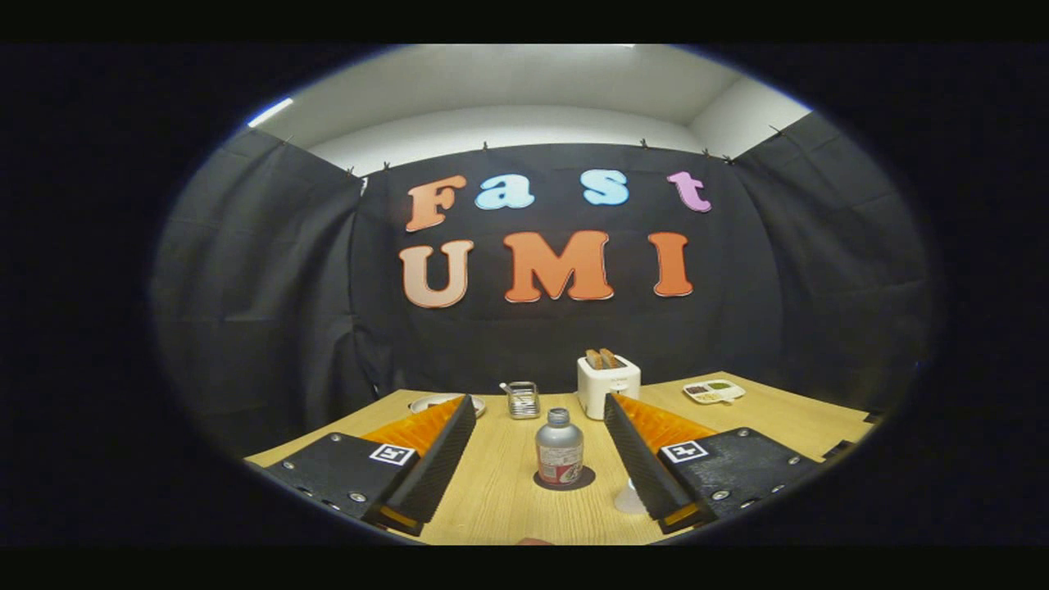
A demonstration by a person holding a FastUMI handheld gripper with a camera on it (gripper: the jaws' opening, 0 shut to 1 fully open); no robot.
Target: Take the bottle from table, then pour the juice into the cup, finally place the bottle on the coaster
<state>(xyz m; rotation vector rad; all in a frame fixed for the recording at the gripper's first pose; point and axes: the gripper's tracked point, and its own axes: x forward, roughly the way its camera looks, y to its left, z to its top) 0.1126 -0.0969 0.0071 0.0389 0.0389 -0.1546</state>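
Bottle stands upright on the dark coaster on the tabletop, just ahead of your tongs and centred between the fingers. The tongs are spread wide and hold nothing. A pale cup seems to sit by the right finger, partly hidden. Judging by this, either the placing is done or the grasp is not yet begun; if grasping, advance straight and close on the bottle's body.
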